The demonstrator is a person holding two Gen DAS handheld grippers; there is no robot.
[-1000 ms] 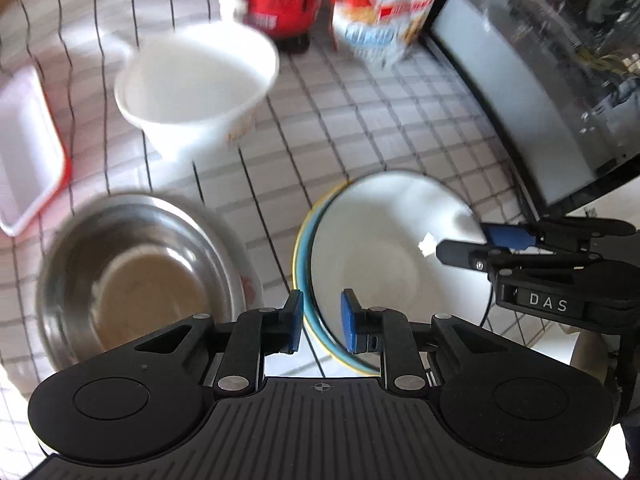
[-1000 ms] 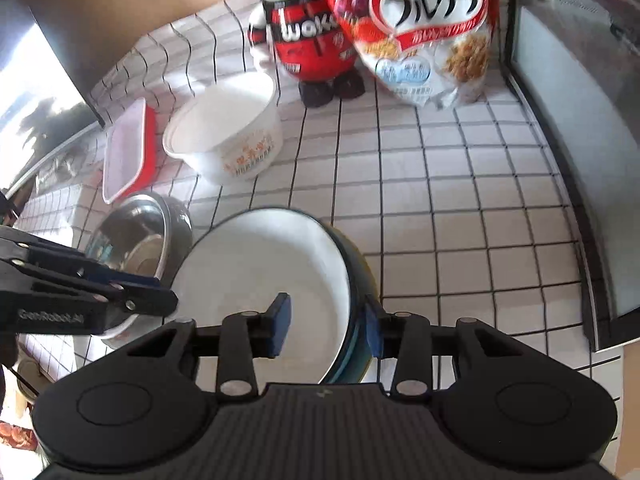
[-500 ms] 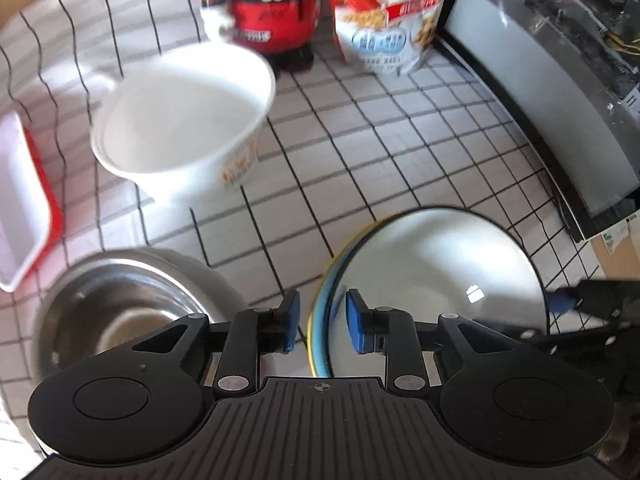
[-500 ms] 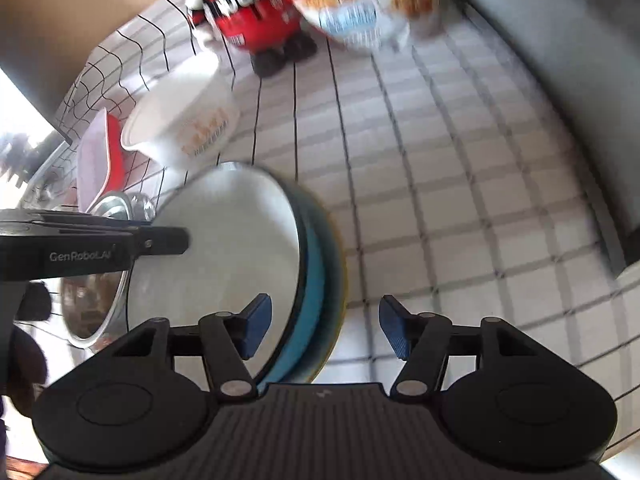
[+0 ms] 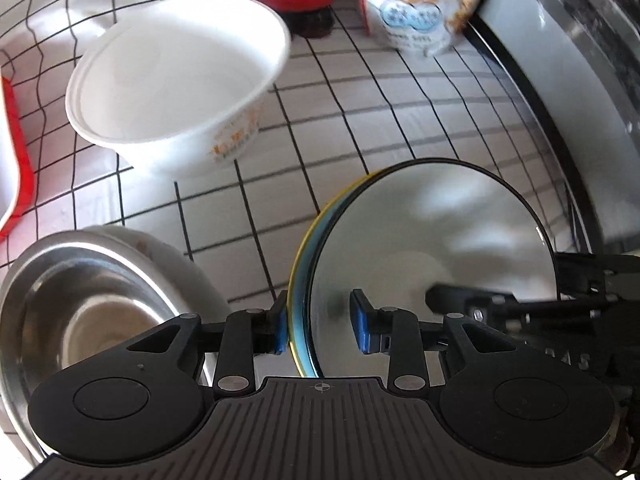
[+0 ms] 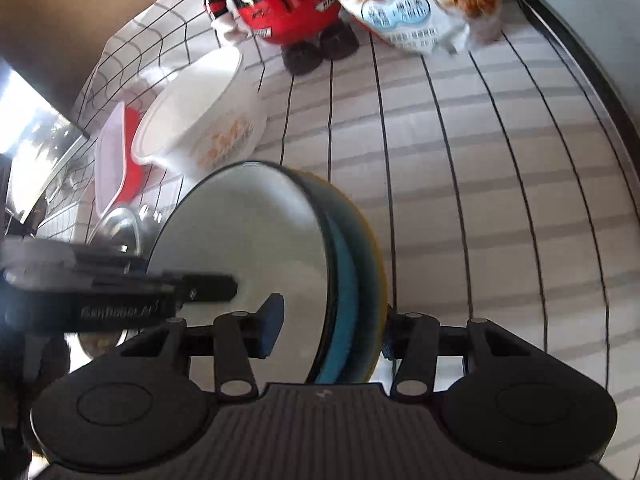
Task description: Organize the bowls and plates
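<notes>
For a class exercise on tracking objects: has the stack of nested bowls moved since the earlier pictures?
Yes. In the right wrist view the stack of nested bowls has drawn closer to the white paper bowl; its edge now overlaps that bowl.

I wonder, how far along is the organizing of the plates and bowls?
Done: white, blue and yellow dishes sit nested in one stack; the steel bowl sits in a white bowl. In hand: left tongs, just opening, and right tongs, just closing, straddle the stack's rim. Left: the paper bowl stands alone.

The red figure [image 6: 280, 4] reads "wako"; the left gripper [image 6: 224, 288] reads "GenRobot.AI".
</notes>
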